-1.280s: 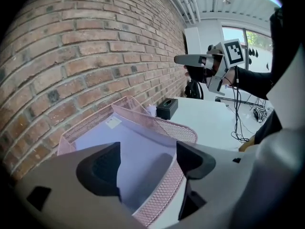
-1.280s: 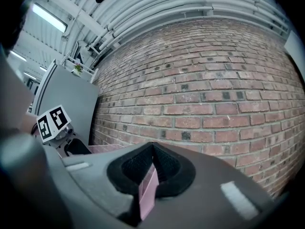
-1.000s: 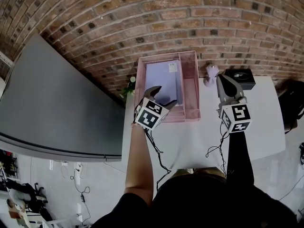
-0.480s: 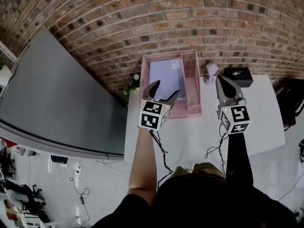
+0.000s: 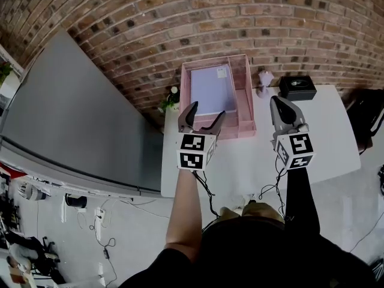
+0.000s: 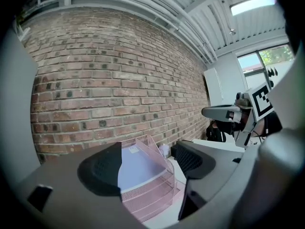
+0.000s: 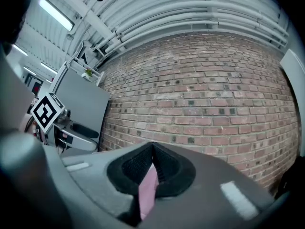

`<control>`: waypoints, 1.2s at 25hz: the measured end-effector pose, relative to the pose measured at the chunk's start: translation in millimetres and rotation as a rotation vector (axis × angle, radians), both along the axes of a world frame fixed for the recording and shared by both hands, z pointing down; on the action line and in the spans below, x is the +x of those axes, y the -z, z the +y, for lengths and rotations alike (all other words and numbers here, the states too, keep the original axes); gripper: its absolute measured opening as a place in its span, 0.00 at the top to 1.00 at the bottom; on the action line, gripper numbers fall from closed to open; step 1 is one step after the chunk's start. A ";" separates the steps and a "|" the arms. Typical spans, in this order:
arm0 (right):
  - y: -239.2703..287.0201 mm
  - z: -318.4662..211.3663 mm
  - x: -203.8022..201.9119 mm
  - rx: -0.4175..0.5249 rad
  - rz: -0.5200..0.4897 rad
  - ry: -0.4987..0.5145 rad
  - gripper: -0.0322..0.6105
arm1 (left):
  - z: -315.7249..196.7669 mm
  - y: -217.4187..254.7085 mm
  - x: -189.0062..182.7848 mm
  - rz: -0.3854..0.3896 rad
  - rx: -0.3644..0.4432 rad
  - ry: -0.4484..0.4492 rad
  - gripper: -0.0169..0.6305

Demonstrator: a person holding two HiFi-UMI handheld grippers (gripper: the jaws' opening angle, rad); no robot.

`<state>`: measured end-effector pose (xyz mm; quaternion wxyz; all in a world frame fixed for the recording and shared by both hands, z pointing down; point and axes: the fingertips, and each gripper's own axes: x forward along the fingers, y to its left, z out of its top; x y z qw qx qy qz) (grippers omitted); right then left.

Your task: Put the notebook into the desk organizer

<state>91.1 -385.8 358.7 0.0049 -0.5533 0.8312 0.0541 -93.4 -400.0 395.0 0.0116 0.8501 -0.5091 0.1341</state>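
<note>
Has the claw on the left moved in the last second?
Yes. The left claw has drawn back toward the person, off the notebook to the desk organizer's front edge.

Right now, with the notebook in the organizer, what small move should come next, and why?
Probably just draw the left gripper back toward the body. The lavender notebook lies flat in the pink desk organizer's top tray. The left gripper's jaws stand apart with nothing held, and the right gripper is shut, off to the side. Nothing looks left to place.
</note>
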 end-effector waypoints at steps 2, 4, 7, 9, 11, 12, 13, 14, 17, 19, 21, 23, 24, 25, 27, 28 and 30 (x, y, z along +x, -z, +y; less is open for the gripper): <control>-1.9 9.8 -1.5 -0.002 0.000 -0.006 0.95 | 12.8 5.0 -1.0 0.009 0.012 -0.006 0.41; -4.2 18.6 -3.1 -0.005 -0.002 -0.012 0.95 | 24.4 9.2 -3.1 0.013 0.028 -0.007 0.42; -7.8 30.9 -5.2 -0.006 0.001 -0.018 0.95 | 38.8 16.4 -4.4 0.012 0.068 -0.002 0.42; -9.5 37.7 -5.1 -0.007 0.002 -0.023 0.95 | 45.9 22.1 -4.5 0.015 0.095 0.001 0.42; -11.4 43.6 -3.8 -0.008 0.002 -0.030 0.95 | 51.5 26.3 -3.1 0.014 0.115 -0.002 0.42; -12.5 46.4 -2.5 -0.009 0.004 -0.034 0.95 | 53.9 28.2 -1.2 0.013 0.123 -0.006 0.42; -13.4 48.9 -1.2 -0.010 0.006 -0.037 0.95 | 56.0 30.0 1.4 0.012 0.130 -0.010 0.42; -13.8 51.3 0.1 -0.010 0.008 -0.039 0.95 | 58.0 31.5 4.2 0.011 0.137 -0.015 0.42; -12.2 57.0 3.5 -0.002 0.012 -0.041 0.95 | 62.7 34.8 10.7 0.012 0.154 -0.022 0.46; -11.3 59.9 6.3 0.004 0.011 -0.041 0.95 | 65.4 36.2 14.1 0.015 0.164 -0.019 0.50; -11.7 62.1 9.1 0.008 0.012 -0.043 0.95 | 68.9 38.1 17.1 0.023 0.185 -0.009 0.59; -11.6 63.8 10.9 0.010 0.012 -0.041 0.95 | 72.5 39.7 19.3 0.030 0.203 0.002 0.67; -11.0 64.5 11.2 0.012 0.012 -0.039 0.95 | 73.9 40.4 19.9 0.032 0.208 0.006 0.69; -9.9 65.2 11.2 0.015 0.012 -0.036 0.95 | 74.8 41.4 19.7 0.035 0.213 0.014 0.72; -8.5 66.8 10.6 0.020 0.012 -0.031 0.95 | 76.4 44.2 14.7 0.042 0.222 0.049 0.79; -8.6 67.7 10.1 0.020 0.012 -0.028 0.95 | 77.4 45.2 10.6 0.046 0.224 0.075 0.89; -9.0 69.4 9.8 0.021 0.012 -0.024 0.95 | 79.0 45.0 5.8 0.051 0.216 0.101 0.96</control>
